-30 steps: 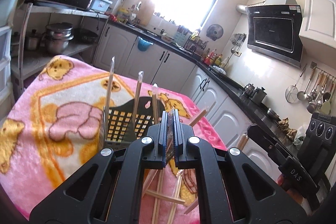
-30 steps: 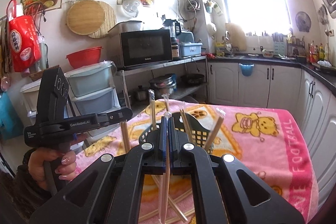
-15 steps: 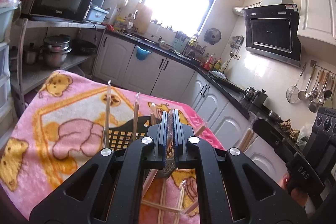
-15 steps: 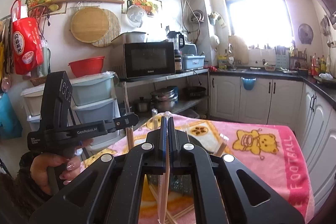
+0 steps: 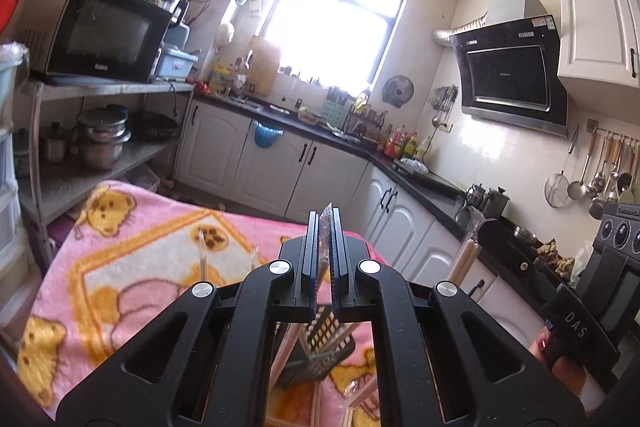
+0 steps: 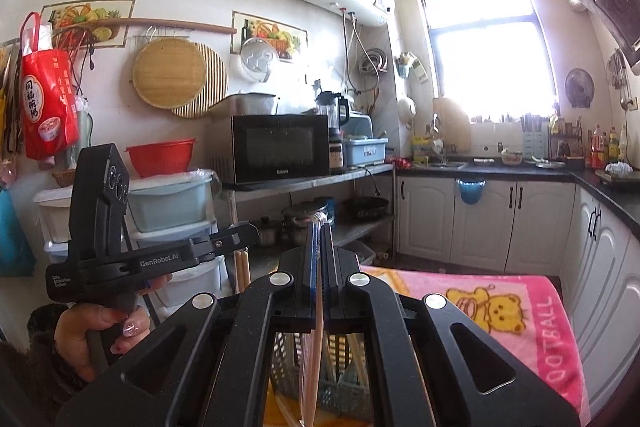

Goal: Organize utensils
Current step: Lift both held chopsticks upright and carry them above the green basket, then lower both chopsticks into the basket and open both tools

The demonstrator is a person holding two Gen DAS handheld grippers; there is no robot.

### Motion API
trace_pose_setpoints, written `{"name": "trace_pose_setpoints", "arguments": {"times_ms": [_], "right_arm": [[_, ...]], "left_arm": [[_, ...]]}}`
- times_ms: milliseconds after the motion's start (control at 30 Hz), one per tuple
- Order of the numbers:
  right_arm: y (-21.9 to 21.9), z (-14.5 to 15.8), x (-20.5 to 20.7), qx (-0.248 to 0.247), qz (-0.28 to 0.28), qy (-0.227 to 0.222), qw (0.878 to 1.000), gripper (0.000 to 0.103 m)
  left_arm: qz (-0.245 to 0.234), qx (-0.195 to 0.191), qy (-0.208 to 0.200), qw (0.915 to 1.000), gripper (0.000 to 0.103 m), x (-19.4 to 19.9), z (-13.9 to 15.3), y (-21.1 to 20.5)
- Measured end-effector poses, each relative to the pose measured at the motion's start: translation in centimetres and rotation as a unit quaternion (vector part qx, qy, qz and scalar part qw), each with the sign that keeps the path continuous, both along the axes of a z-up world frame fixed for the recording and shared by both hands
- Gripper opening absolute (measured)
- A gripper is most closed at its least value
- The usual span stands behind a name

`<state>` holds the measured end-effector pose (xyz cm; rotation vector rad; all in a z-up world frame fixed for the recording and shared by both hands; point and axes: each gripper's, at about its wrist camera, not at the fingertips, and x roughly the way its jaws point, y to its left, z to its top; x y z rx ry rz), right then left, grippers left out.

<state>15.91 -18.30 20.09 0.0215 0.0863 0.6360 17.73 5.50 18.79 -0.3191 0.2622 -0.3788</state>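
Kitchen cabinets [image 5: 276, 167] ring a surface under a pink bear blanket [image 5: 132, 267]. Each gripper, left [image 5: 325, 247] and right [image 6: 319, 251], pinches wrapped chopsticks [image 6: 314, 347] over the slotted basket [image 6: 340, 383].

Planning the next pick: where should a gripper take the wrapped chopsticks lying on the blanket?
Grip the wrapped chopsticks mid-shaft, coming from above with the jaws across their narrow width. They lie flat on the soft blanket, and the wrapper end looks like loose film.
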Motion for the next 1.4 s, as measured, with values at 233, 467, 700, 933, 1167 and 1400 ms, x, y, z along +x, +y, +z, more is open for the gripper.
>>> {"name": "trace_pose_setpoints", "arguments": {"times_ms": [233, 467, 700, 933, 1167, 1400], "right_arm": [[1.0, 1.4, 0.8, -0.009, -0.023, -0.036, 0.999, 0.002], [1.9, 2.8, 2.0, -0.006, -0.033, -0.067, 0.997, 0.002], [3.2, 3.0, 3.0, -0.008, -0.028, -0.087, 0.996, 0.002], [4.7, 1.1, 4.5, -0.028, -0.033, -0.086, 0.995, 0.002], [5.2, -0.7, 5.8, -0.029, -0.036, -0.069, 0.997, 0.002], [5.2, -2.4, 6.3, -0.028, -0.041, -0.062, 0.997, 0.002]], "left_arm": [[0.013, 0.006, -0.034, 0.9993, 0.002, 0.4, 2.6, 0.2], [0.032, 0.014, -0.062, 0.9975, 0.002, 1.1, 4.0, 0.0], [0.047, 0.009, -0.062, 0.9969, 0.002, 2.7, 3.2, 0.0], [0.056, -0.006, -0.057, 0.9968, 0.002, 4.1, 1.1, 0.8], [0.058, -0.013, -0.052, 0.9969, 0.002, 4.8, -0.6, 0.9], [0.061, -0.006, -0.038, 0.9974, 0.002, 5.4, -2.3, 0.6]]}}
